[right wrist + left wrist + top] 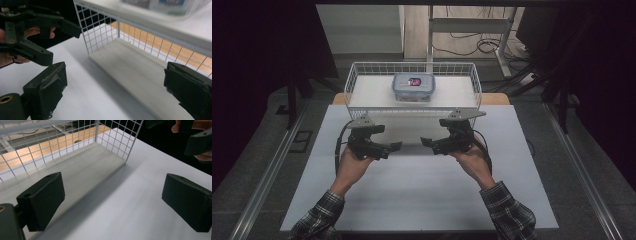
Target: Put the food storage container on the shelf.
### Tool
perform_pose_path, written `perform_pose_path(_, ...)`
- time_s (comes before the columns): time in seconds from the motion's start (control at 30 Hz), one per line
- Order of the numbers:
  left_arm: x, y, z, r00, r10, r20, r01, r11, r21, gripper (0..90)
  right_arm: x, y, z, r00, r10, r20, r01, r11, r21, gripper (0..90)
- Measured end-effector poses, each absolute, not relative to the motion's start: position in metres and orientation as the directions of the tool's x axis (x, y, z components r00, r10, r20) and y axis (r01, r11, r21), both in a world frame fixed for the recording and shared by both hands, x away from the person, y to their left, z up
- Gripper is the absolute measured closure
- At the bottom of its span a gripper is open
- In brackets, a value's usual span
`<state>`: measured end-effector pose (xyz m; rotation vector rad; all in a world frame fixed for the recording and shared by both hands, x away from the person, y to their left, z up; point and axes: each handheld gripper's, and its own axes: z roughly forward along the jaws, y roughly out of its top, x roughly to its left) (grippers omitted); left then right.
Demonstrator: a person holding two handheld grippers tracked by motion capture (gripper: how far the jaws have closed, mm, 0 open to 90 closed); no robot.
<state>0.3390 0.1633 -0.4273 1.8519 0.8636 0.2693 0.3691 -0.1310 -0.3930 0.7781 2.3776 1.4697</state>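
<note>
A dim room with dark curtains at both sides surrounds a white table top (422,190), and beyond its far edge a pale floor carries loose cables and the legs of a metal stand. The landmark here is the white wire basket (357,75), which sits at the far middle of the table top. Inside the basket, toward its far middle, rests a clear lidded container (413,87) with a blue rim and a red and blue label on top; it stands upright and apart from the basket's wire walls.

On the near side of the basket, just off its front wall, the person holds both tools above the table top. The left gripper (394,146) is near the basket's front left corner, its tip turned inward toward the other tool. In the left gripper view its two black jaws stand wide apart with nothing between them, the basket's corner (96,131) ahead. The right gripper (427,143) is near the basket's front right part, tip turned inward as well. In the right gripper view its jaws are likewise spread wide and empty, with the basket's front wall (140,37) ahead and the container (162,6) blurred at the top
</note>
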Motion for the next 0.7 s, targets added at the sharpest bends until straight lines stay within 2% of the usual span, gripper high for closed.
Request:
perform_pose_path(0.17,0.337,0.163,-0.439,0.709,0.679,-0.192,0.438,-0.211,0.874,3.5,0.365,-0.132,-0.404,-0.833,0.552,0.034,0.293,0.389,0.873,0.8)
perform_pose_path(0.5,0.329,0.159,-0.455,0.706,0.685,-0.183,0.432,-0.210,0.877,2.7,0.357,-0.143,-0.419,-0.816,0.576,0.048,0.314,0.372,0.874,0.0)
perform_pose_path(0.7,0.316,0.152,-0.459,0.714,0.685,-0.142,0.421,-0.258,0.870,0.8,0.348,-0.147,-0.422,-0.812,0.583,0.031,0.304,0.377,0.875,0.0)
